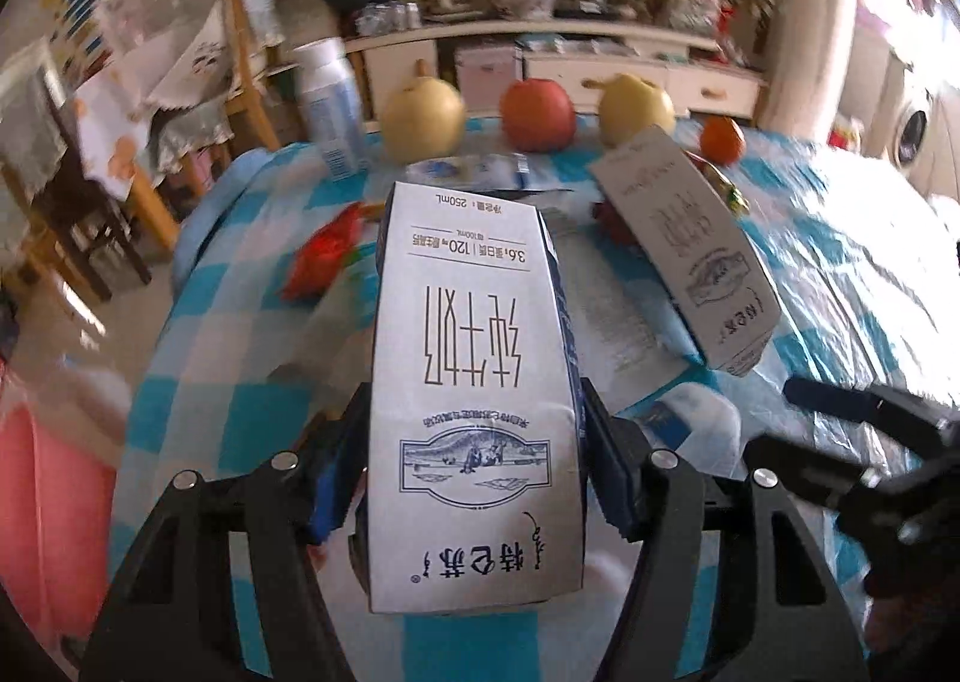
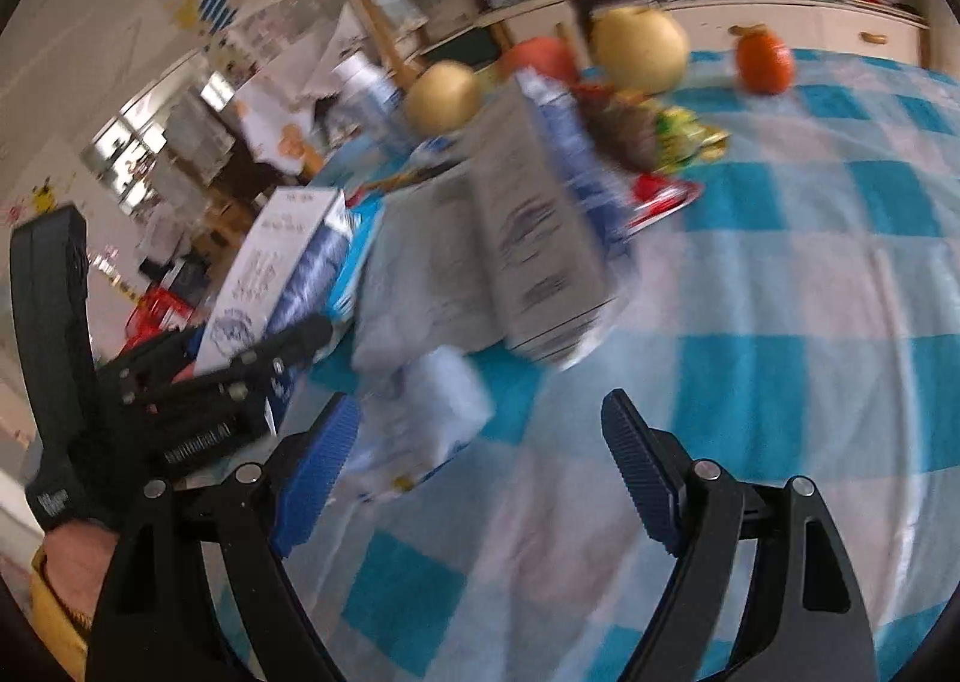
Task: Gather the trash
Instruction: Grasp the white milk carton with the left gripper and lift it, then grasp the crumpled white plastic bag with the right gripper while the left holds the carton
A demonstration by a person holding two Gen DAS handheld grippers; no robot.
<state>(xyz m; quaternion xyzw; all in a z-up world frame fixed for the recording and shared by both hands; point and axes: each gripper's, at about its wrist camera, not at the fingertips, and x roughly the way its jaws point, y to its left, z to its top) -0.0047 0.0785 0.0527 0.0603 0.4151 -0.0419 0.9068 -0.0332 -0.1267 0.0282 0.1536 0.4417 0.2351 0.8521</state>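
Between the pads of the left claw (image 1: 474,478), in the left wrist view, a white milk carton (image 1: 474,382) is clamped by its sides and held above the blue-checked table (image 1: 240,286). A second carton (image 1: 690,250) lies tilted on the table further right, with two pears, an apple (image 1: 538,113) and an orange (image 1: 723,139) lined up behind.

In the right wrist view, the right claw (image 2: 480,460) is seen released, nothing between its blue pads, above the table near a crumpled wrapper (image 2: 432,412). The second carton (image 2: 534,238) lies just beyond. The left claw (image 2: 264,346) with its carton (image 2: 270,262) is seen at the left.
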